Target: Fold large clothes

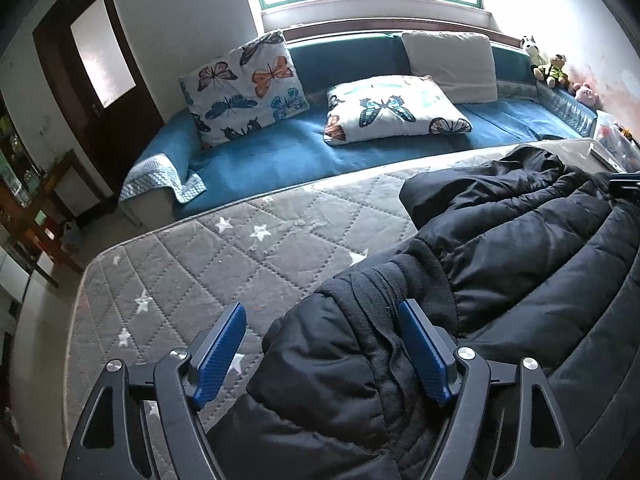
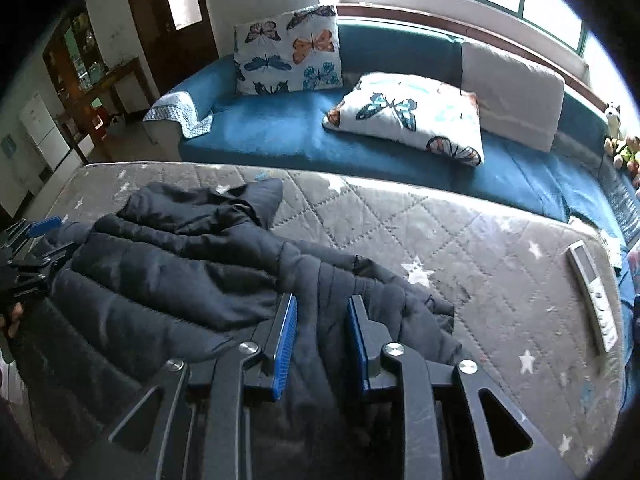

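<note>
A large black puffer jacket [image 1: 520, 248] lies crumpled on the grey quilted star-pattern mat [image 1: 224, 264]. My left gripper [image 1: 322, 312] is open wide, its blue pads on either side of a bunched black edge of the jacket with fleece lining. In the right wrist view the jacket [image 2: 168, 264] spreads left across the mat [image 2: 480, 248]. My right gripper [image 2: 322, 304] has its jaws partly closed around a fold of the jacket; the fabric fills the gap between the pads. The left gripper [image 2: 36, 236] shows at the far left edge there.
A blue sofa [image 1: 304, 152] with butterfly cushions [image 1: 244, 84] runs along the mat's far edge under a window. A remote control [image 2: 592, 300] lies on the mat at the right. Stuffed toys [image 1: 556, 70] sit on the sofa's right end. A dark door [image 1: 100, 80] stands at the left.
</note>
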